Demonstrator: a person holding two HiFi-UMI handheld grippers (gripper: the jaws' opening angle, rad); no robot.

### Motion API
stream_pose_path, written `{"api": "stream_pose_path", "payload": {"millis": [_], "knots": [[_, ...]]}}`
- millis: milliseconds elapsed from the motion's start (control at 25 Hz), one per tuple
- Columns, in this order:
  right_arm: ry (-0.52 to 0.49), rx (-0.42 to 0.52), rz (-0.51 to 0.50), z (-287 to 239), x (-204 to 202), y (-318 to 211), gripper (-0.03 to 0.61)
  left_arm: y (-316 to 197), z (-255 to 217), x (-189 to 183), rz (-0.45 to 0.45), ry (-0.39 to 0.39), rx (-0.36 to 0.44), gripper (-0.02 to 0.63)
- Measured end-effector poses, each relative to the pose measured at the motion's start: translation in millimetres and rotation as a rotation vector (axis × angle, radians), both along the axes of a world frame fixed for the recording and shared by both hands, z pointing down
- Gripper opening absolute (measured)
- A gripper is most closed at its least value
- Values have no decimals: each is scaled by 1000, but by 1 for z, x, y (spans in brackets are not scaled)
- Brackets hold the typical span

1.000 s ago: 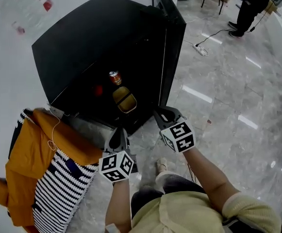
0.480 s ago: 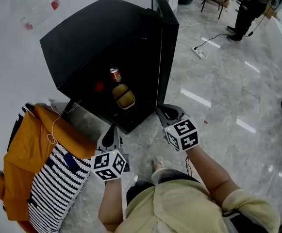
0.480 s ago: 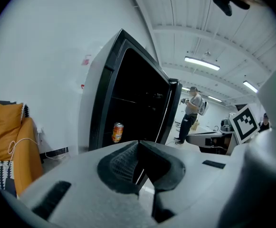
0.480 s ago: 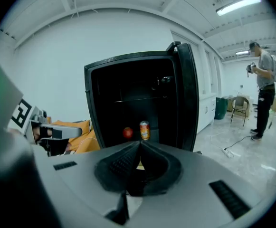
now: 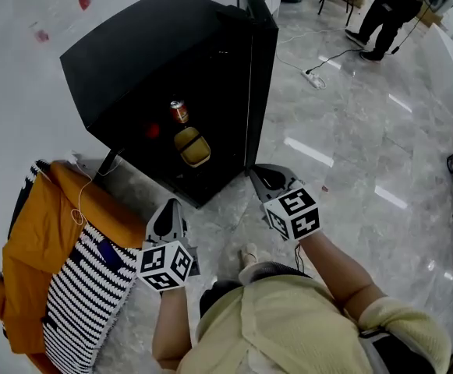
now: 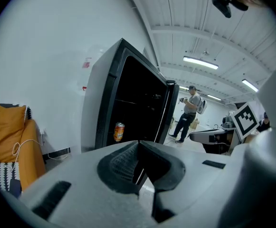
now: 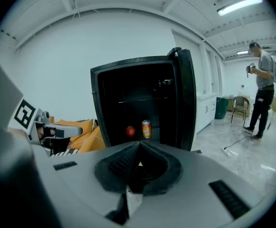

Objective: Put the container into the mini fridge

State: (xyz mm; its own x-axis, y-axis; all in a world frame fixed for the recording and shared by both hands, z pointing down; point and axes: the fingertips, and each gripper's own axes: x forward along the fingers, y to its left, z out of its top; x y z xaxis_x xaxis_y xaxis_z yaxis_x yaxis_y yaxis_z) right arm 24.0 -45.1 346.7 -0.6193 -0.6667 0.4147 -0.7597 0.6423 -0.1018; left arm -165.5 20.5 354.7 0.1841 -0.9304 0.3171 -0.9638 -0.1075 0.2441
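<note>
The black mini fridge [image 5: 148,45] stands open, its door [image 5: 261,68] swung out to the right. Inside on the bottom lies the yellow-lidded container [image 5: 191,146], behind it a drink can [image 5: 178,111] and a small red thing [image 5: 153,131]. My left gripper [image 5: 167,210] hovers over the floor in front of the fridge, shut and empty. My right gripper [image 5: 259,173] is near the door's lower edge, also shut with nothing in it. The left gripper view shows closed jaws [image 6: 138,142] below the can [image 6: 119,131]. The right gripper view shows closed jaws [image 7: 138,144] under the can [image 7: 147,128].
An orange jacket [image 5: 62,232] on striped fabric [image 5: 78,302] lies left of the fridge. A white wall runs behind it. A power strip with cable [image 5: 313,79] lies on the marble floor, and a person [image 5: 390,10] stands at the far right.
Both grippers have drawn back from the fridge opening toward me, the left one also shifting left. The container stays inside the fridge.
</note>
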Motion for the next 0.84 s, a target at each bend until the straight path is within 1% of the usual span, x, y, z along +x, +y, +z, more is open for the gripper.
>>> {"api": "stream_pose_path", "payload": {"millis": [200,480,840], "knots": [[-10,-18,0,1,4,4,29,8,3,1,10,0,-13,23],[-19,-33,-7,6,1,2,28,1,6,2,15,-8,-14,23],[-15,-44,-17,12,-4,-5,29,-2,16,2,3,25,-39,23]]}}
